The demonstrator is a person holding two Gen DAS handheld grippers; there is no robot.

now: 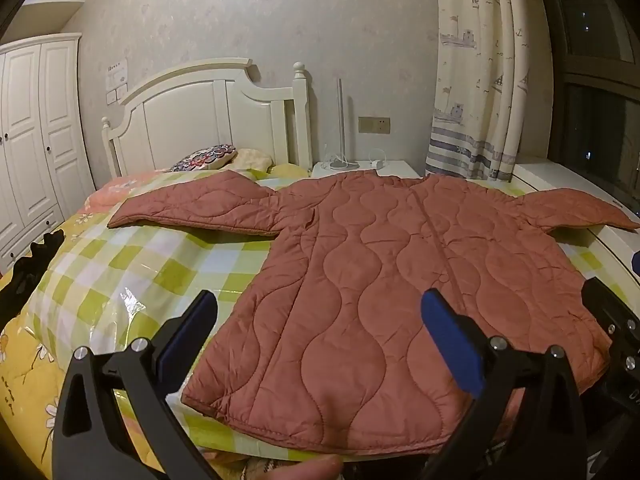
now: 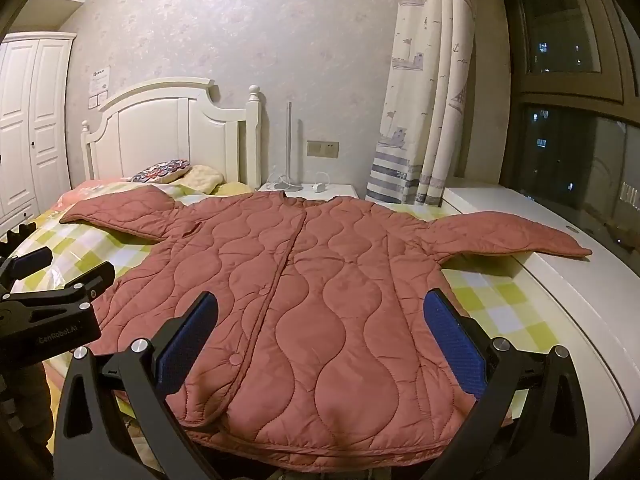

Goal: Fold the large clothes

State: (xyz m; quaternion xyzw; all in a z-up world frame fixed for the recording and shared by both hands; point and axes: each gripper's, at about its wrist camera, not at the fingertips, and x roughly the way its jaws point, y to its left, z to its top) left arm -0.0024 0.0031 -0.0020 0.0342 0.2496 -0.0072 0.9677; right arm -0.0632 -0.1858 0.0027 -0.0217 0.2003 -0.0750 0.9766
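Still pre-fold: quilted jacket lies flat, sleeves out, hem at the bed's near edge. Left claw and right claw both gape wide, empty, above that hem. Next, probably: pinch a sleeve or side edge, fold inward.

Both wrist cameras looked forward and slightly down from the foot of the bed, close above the near hem of a jacket, facing the headboard. The left view sat further left; both shared the jacket, headboard and curtain.
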